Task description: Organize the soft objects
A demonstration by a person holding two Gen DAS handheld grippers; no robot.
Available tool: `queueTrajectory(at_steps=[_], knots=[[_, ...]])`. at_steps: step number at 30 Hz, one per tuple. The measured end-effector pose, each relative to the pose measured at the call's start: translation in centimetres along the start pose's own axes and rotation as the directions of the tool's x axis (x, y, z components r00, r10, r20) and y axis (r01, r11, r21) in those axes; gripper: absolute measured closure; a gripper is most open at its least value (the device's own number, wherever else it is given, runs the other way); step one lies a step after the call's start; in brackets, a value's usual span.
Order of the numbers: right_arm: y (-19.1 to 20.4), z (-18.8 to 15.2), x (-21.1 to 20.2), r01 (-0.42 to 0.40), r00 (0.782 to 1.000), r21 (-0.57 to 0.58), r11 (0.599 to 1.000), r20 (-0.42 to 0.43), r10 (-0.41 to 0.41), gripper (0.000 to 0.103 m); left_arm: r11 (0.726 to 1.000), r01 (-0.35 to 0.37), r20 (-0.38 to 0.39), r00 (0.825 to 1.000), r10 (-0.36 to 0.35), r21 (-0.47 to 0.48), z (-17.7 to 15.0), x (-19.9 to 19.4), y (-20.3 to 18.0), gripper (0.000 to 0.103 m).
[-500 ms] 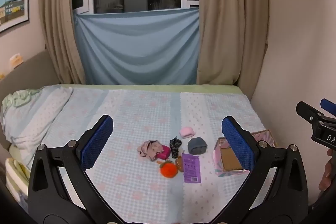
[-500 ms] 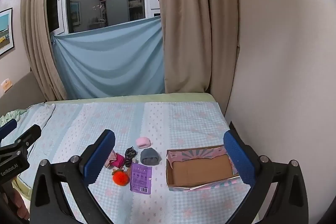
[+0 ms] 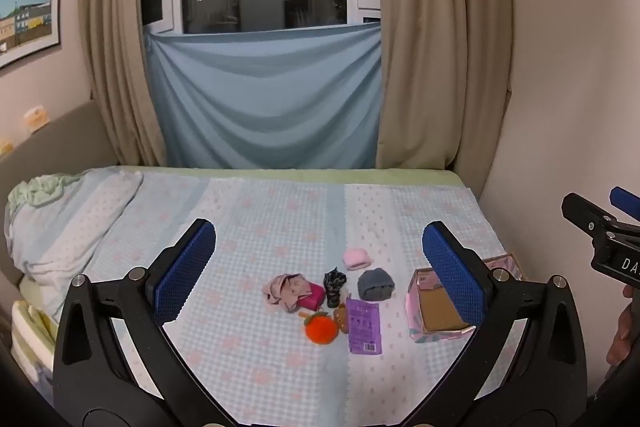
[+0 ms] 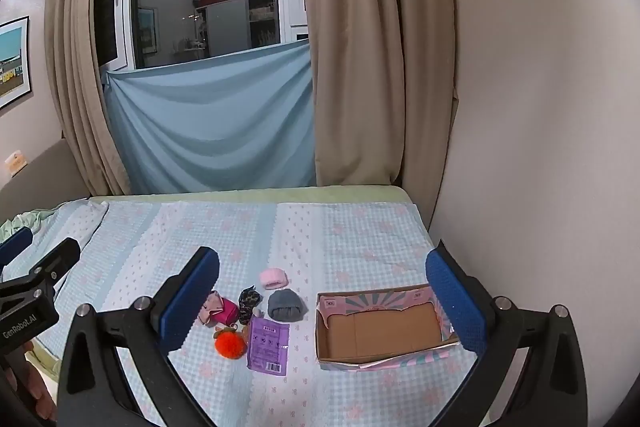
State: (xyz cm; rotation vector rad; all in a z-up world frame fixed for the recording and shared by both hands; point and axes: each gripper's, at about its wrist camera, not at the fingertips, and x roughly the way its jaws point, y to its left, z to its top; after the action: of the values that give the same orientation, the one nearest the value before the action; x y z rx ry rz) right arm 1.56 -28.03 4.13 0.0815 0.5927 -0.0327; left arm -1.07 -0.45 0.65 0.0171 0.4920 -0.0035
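Small soft items lie clustered on the bed: a pink roll [image 3: 356, 258] [image 4: 273, 277], a grey rolled cloth [image 3: 375, 284] [image 4: 285, 304], a black patterned piece [image 3: 334, 282] [image 4: 248, 301], a beige and magenta bundle [image 3: 293, 291] [image 4: 218, 309], an orange pompom [image 3: 321, 328] [image 4: 229, 344] and a purple packet [image 3: 362, 325] [image 4: 268, 345]. An open pink cardboard box [image 3: 434, 311] [image 4: 384, 331] stands to their right, nothing inside. My left gripper [image 3: 318, 267] and my right gripper [image 4: 322, 299] are both open, empty, held above the bed's near edge.
The bed [image 3: 280, 211] has a light blue checked cover. A pillow [image 3: 60, 219] lies at the left. A wall [image 4: 540, 147] runs along the bed's right side. Curtains and a window are behind the bed.
Both views have shifted slightly; the items and box lie where they were. Both grippers stay open.
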Motion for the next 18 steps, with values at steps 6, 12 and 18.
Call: queueTrajectory(at_steps=[6, 12, 18], knots=[[2.8, -2.5, -0.1, 0.016, 1.000, -0.011, 1.000, 0.021, -0.016, 0.000, 1.000, -0.005, 0.003, 1.000, 0.005, 0.001, 0.1, 0.0, -0.4, 0.000], [3.2, -2.6, 0.0, 0.018, 1.000, -0.013, 1.000, 0.022, -0.018, 0.000, 1.000, -0.007, 0.002, 1.000, 0.007, 0.002, 0.1, 0.1, -0.4, 0.000], [3.4, -3.0, 0.0, 0.021, 1.000, -0.013, 1.000, 0.022, -0.021, 0.000, 1.000, -0.008, 0.001, 1.000, 0.008, 0.004, 0.1, 0.1, -0.4, 0.000]])
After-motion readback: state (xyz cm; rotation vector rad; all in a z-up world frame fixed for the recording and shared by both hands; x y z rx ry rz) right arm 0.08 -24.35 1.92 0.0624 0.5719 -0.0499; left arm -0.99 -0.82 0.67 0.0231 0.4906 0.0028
